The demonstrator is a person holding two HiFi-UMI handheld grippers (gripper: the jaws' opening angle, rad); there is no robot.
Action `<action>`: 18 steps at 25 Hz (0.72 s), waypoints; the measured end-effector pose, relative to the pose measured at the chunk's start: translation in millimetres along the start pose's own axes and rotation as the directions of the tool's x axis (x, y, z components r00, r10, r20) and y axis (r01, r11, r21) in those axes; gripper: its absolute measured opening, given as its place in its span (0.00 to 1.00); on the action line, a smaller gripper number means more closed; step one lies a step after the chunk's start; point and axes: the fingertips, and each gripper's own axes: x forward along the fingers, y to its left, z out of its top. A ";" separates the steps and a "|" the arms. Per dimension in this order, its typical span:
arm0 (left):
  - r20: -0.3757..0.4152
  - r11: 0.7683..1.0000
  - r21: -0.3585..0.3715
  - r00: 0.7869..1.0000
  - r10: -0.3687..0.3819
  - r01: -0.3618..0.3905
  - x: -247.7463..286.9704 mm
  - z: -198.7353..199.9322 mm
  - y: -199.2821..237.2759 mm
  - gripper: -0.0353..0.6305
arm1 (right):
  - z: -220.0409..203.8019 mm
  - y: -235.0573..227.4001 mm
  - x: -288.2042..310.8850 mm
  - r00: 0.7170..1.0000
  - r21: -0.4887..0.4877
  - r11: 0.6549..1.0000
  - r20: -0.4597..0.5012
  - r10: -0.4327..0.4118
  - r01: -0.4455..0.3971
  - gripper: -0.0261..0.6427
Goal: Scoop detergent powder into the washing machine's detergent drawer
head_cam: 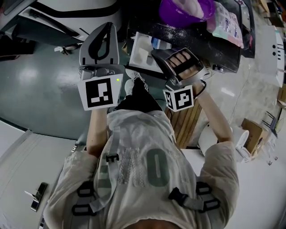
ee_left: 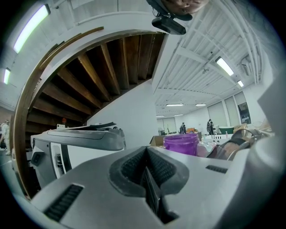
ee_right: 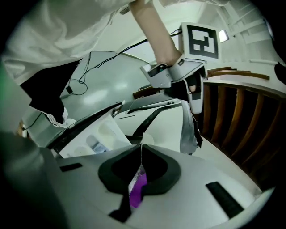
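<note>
The white detergent drawer [head_cam: 140, 49] stands pulled out of the dark washing machine [head_cam: 203, 44], and its compartments [ee_right: 102, 135] show in the right gripper view. My right gripper [head_cam: 157, 54] hovers at the drawer's right side. Its jaws [ee_right: 140, 154] are shut on a thin purple scoop handle [ee_right: 136, 191]; the scoop's bowl is hidden. A purple tub [head_cam: 181, 12] with white powder sits on the machine top, also seen as the purple tub [ee_left: 181, 144] from the left. My left gripper [head_cam: 108, 27] is held left of the drawer, jaws [ee_left: 146, 154] shut and empty.
A plastic detergent bag [head_cam: 227, 22] lies right of the tub. Wooden slats [head_cam: 185, 123] stand below the right gripper. A cardboard box [head_cam: 252, 134] is on the floor at right. A grey-white appliance [ee_left: 76, 141] stands left of the left gripper. A cable [ee_right: 85, 76] trails on the floor.
</note>
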 end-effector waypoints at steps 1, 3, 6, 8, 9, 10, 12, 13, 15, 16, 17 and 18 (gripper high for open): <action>0.009 1.000 -0.004 1.000 0.000 0.000 2.2 4.1 0.5 0.08 | -1.2 -12.0 -1.4 1.000 0.013 1.000 -0.002 -0.020 0.020 0.06; 0.028 1.000 -0.009 1.000 -0.002 0.002 7.2 13.0 1.6 0.08 | -3.7 -37.8 -4.2 0.998 0.028 0.997 -0.007 -0.067 0.067 0.06; 0.059 1.000 -0.017 0.998 -0.001 0.002 16.7 28.5 4.0 0.08 | -7.4 -78.7 -9.7 0.990 0.069 0.987 -0.010 -0.142 0.142 0.06; 0.084 1.000 -0.016 0.996 -0.003 0.004 23.5 40.9 4.5 0.08 | -11.0 -105.8 -15.0 0.982 0.133 0.973 -0.011 -0.191 0.191 0.06; 0.097 1.000 -0.014 0.995 -0.006 0.007 26.5 47.4 3.9 0.08 | -13.6 -118.9 -18.2 0.976 0.173 0.961 -0.015 -0.217 0.216 0.06; 0.109 1.000 -0.011 0.994 -0.009 0.010 29.2 53.6 2.9 0.08 | -16.8 -131.3 -21.8 0.970 0.213 0.947 -0.023 -0.242 0.242 0.06; 0.128 1.000 -0.008 0.992 -0.013 0.014 33.0 63.3 1.1 0.08 | -24.5 -153.0 -28.9 0.955 0.285 0.913 -0.047 -0.292 0.294 0.06; 0.134 1.000 -0.005 0.991 -0.014 0.015 34.6 66.7 0.6 0.08 | -29.0 -162.7 -32.4 0.946 0.317 0.892 -0.065 -0.318 0.322 0.06; 0.151 1.000 -0.003 0.988 -0.023 0.023 39.0 73.5 -2.5 0.08 | -39.4 -180.1 -39.6 0.923 0.383 0.842 -0.105 -0.369 0.380 0.06; 0.163 0.999 -0.004 0.986 -0.033 0.034 41.9 78.1 -5.6 0.08 | -45.5 -187.9 -43.5 0.911 0.419 0.812 -0.126 -0.392 0.407 0.06; 0.177 0.999 -0.007 0.983 -0.045 0.047 45.0 83.1 -9.3 0.08 | -51.9 -195.1 -47.6 0.900 0.457 0.779 -0.146 -0.411 0.430 0.06; 0.186 0.998 -0.010 0.981 -0.057 0.060 47.4 87.6 -12.8 0.08 | -58.5 -201.7 -52.0 0.889 0.496 0.743 -0.166 -0.428 0.450 0.06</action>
